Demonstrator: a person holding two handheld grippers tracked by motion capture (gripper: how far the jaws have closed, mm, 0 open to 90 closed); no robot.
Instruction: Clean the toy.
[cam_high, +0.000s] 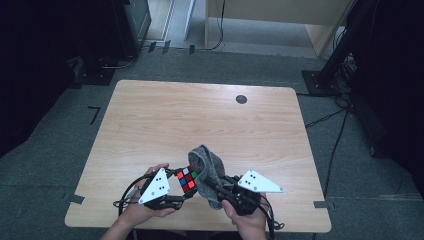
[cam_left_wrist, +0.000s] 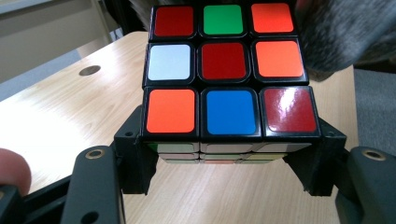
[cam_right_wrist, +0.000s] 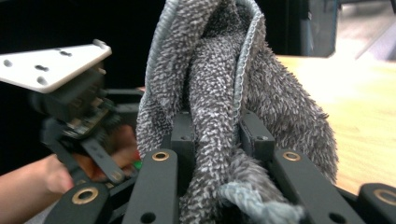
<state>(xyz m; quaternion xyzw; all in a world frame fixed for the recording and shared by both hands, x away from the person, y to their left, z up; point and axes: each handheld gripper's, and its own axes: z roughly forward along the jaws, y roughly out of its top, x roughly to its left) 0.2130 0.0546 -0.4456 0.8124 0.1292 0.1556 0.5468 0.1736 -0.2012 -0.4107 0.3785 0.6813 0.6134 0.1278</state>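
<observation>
cube (cam_left_wrist: 227, 70) clamped in left gripper (cam_left_wrist: 229, 161), cloth (cam_left_wrist: 341, 32) seemingly touching

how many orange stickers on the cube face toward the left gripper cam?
3 on the cube face: top-right, middle-right, bottom-left. The other faces are mostly hidden, so more may exist.

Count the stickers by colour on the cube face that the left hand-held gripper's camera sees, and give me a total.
Facing side of the cube, held in the left hand-held gripper:
Red: 3
Orange: 3
Green: 1
White: 1
Blue: 1
Total: 9 stickers
</observation>
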